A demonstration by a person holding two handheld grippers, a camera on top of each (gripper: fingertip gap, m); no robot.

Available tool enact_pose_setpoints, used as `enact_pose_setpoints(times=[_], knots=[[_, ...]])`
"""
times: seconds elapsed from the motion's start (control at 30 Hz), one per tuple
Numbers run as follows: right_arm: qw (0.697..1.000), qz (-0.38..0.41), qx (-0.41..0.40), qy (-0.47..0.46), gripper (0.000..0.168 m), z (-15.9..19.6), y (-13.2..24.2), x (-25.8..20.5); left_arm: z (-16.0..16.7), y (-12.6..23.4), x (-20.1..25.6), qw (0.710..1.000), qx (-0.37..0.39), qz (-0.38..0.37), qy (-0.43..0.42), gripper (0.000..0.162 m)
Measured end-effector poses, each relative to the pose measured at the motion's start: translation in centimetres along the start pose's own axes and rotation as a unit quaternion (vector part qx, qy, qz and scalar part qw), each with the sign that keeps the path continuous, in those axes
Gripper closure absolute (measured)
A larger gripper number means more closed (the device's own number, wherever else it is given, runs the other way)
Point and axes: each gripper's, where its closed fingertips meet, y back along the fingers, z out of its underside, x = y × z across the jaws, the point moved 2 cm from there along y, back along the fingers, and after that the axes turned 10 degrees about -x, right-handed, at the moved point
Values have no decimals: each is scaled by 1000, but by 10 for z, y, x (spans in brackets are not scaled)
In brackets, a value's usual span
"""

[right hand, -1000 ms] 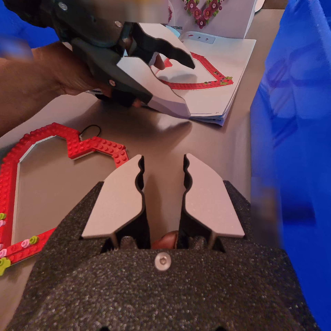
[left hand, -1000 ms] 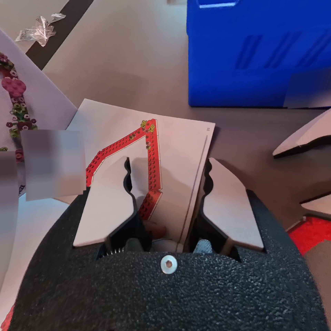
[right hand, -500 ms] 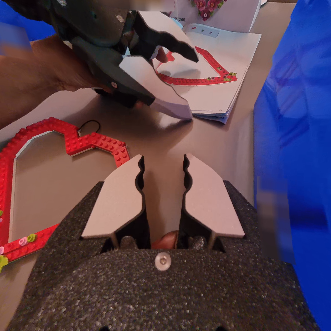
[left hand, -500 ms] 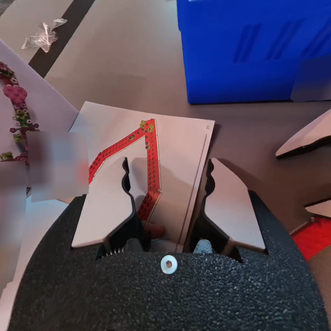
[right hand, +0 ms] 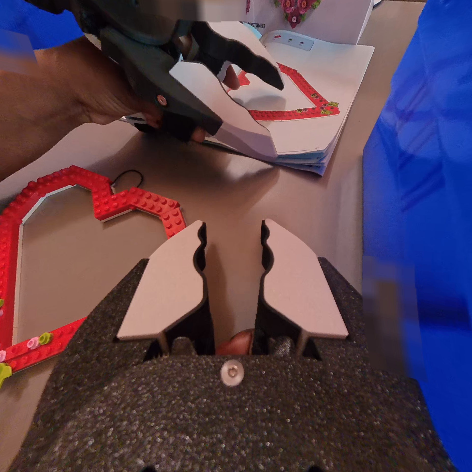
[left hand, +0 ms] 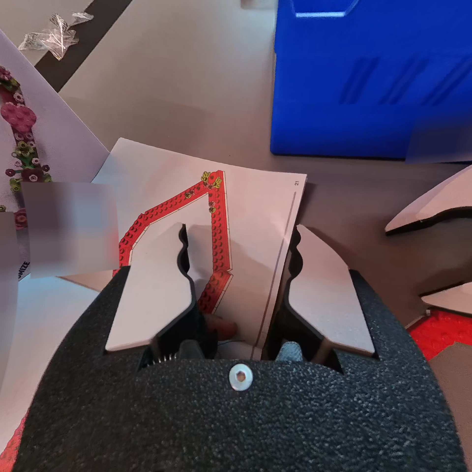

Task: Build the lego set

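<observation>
My left gripper (left hand: pixel 240 227) is open and turned on its side over the open instruction booklet (left hand: pixel 255 204). The page's right edge runs between its fingers. It also shows in the right wrist view (right hand: pixel 276 118), held by a hand, one finger above the page and one by the booklet's (right hand: pixel 319 132) near edge. My right gripper (right hand: pixel 233 223) is open and empty above the bare table, just right of the red heart-shaped Lego frame (right hand: pixel 143 201). The frame carries small pink and green flower pieces (right hand: pixel 40 339) near its lower left.
A blue bin (right hand: pixel 421 178) stands close on the right, also in the left wrist view (left hand: pixel 370 76). The set's box (left hand: pixel 51 115) stands behind the booklet. Crumpled clear plastic (left hand: pixel 51 35) lies far back. A black cord loop (right hand: pixel 130 178) lies by the frame's notch.
Almost nothing. Both grippers stay open and the views shift only slightly. The left gripper stays over the booklet page.
</observation>
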Motion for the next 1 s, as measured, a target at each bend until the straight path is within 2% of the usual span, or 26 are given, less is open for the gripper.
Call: enact_pose_setpoints(times=[0.2, 0.37, 0.47, 0.6, 0.87, 1.0], knots=[[1000, 2, 5, 0, 125, -1, 0, 0, -2, 2, -2, 999, 10, 21, 23, 87], [995, 4, 94, -26, 94, -32, 2, 3, -3, 4, -4, 999, 19, 32, 38, 88], [992, -4, 107, -67, 83, -42, -6, 7, -3, 5, -3, 999, 22, 29, 34, 89], [986, -2, 129, -101, 84, -55, -13, 15, -2, 4, -2, 999, 18, 29, 29, 88], [984, 26, 150, -90, 83, -67, -17, 19, -4, 6, -4, 998, 28, 37, 41, 90], [987, 12, 142, -74, 76, -68, -19, 17, -4, 6, -2, 998, 28, 38, 35, 90]])
